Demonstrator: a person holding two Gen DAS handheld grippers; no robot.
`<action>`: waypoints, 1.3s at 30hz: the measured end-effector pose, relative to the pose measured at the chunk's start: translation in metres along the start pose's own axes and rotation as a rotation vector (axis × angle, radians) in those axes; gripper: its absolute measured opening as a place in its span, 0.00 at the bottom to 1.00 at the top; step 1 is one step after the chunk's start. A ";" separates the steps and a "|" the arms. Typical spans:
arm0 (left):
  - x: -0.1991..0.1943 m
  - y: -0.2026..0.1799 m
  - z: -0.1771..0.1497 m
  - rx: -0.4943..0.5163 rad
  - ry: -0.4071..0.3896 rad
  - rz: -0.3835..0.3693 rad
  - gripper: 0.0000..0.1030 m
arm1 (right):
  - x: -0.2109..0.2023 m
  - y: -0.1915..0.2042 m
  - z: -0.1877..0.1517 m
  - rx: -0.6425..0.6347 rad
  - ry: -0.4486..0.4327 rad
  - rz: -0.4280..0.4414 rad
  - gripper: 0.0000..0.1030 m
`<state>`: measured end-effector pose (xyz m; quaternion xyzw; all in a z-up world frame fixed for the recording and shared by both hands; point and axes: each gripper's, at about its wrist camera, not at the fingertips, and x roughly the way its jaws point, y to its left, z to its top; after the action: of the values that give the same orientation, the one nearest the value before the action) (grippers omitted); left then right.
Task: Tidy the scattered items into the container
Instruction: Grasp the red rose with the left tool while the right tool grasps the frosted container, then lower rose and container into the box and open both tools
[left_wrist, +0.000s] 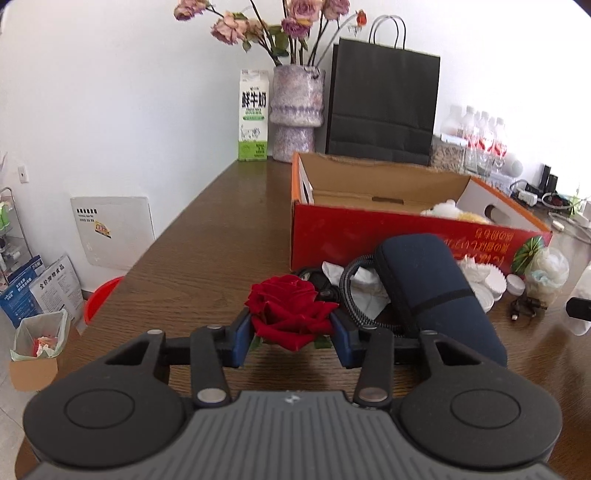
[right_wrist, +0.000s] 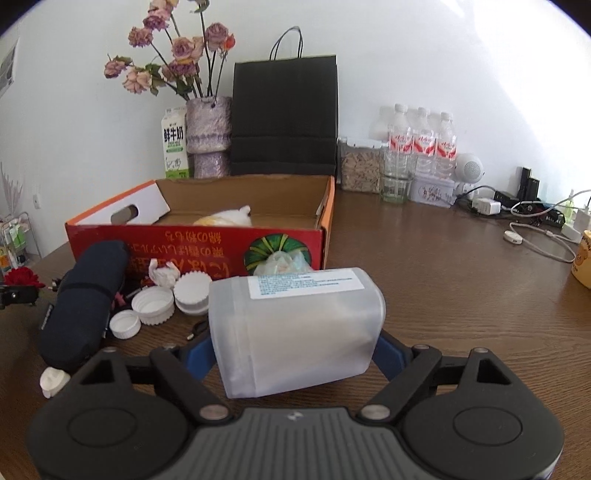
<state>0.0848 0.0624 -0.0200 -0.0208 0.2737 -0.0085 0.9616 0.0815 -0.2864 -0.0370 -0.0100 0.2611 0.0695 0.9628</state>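
Holding two things at once, I have to carry each one over the front wall of the red box (right_wrist: 192, 247) and let it go inside, not against the cardboard. My left gripper (left_wrist: 293, 330) has its blue fingers (left_wrist: 242, 338) clamped on the red rose (left_wrist: 291, 314), above the counter (left_wrist: 207, 236), and from this camera the box opening is at about 1 o'clock, beyond the dark blue pouch (left_wrist: 439, 295) and the black cable (left_wrist: 354, 295). The petals are soft, I judge, so I would not press harder, only lift enough to pass over the pouch. My right gripper (right_wrist: 295, 350) has its fingers closed on the sides of a translucent white plastic container (right_wrist: 295, 328), which lies tilted; here the box is at 11 o'clock, with white caps (right_wrist: 155, 304) and a small plastic bag (right_wrist: 284, 264) between us. A cream plush toy (right_wrist: 229, 218) already lies in the box, so I would aim for the bare cardboard floor next to it. Going one hand at a time should keep the arms from crossing.
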 end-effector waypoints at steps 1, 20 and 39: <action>-0.003 0.001 0.001 0.000 -0.011 0.001 0.44 | -0.004 0.000 0.002 -0.001 -0.013 -0.003 0.83; 0.007 -0.050 0.093 0.014 -0.294 -0.042 0.44 | 0.012 0.033 0.096 0.025 -0.273 0.026 0.84; 0.133 -0.061 0.122 -0.069 -0.150 0.043 0.45 | 0.138 0.037 0.118 0.049 -0.149 -0.123 0.83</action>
<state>0.2614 0.0024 0.0164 -0.0487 0.2013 0.0231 0.9781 0.2532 -0.2258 -0.0041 0.0027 0.1891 0.0044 0.9819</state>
